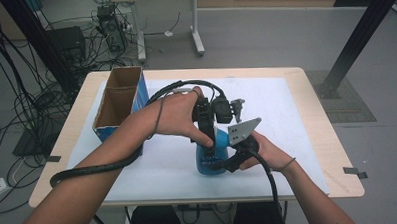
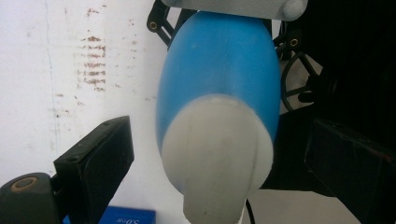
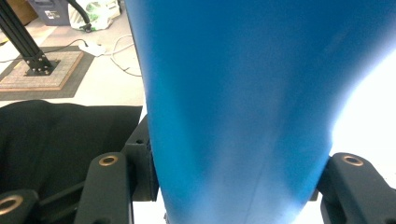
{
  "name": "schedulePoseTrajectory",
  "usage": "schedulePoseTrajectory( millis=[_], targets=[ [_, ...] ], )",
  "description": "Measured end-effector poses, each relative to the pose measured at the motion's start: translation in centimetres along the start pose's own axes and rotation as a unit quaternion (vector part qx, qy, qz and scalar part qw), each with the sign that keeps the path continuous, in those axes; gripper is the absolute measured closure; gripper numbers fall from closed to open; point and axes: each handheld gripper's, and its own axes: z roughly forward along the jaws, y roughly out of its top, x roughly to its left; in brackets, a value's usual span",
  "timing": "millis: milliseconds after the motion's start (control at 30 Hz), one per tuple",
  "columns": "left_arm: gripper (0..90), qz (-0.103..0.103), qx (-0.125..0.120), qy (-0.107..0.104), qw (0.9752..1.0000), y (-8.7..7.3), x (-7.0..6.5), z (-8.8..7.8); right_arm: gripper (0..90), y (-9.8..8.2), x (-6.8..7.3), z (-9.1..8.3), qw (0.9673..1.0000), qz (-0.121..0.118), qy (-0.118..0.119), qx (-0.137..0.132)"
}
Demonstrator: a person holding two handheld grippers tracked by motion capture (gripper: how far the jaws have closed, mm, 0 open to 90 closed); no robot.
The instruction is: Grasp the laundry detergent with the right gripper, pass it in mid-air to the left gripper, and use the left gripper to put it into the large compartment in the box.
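— Where is the blue bottle [image 1: 211, 159], and who has hold of it?

— It stands near the middle of the worktop's near edge, on the white sheet [image 1: 297, 138]. The right gripper [image 1: 227, 161] is clamped on its lower body; in the right gripper view both jaws press against the blue sides. The left gripper [image 1: 207, 136] comes down from above, jaws spread wide to either side of the bottle's white cap [image 2: 217, 154] and not touching it.

— Anything standing in the way?

— The left hand [image 1: 179, 112] and the gripper's body cover most of the bottle from the high view. Black cable [image 1: 88, 168] trails from the left gripper across the sheet's near-left part and off the near edge.

— Surroundings?

— An open cardboard box [image 1: 120, 102] with blue sides sits at the worktop's far-left corner area, two compartments, just beside the left forearm. Brown specks mark the sheet in the left gripper view — well apart from the bottle.
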Motion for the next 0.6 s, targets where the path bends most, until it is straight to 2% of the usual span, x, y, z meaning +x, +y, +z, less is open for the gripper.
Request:
schedulePoseTrajectory(
  millis=[600],
  targets=[
    [8.4,0.003,0.002,0.002,1.0,0.33,-0.15,0.06,41.4,-0.12,0.05,-0.25,1.0,0.001,-0.003,-0.003]
  ],
)
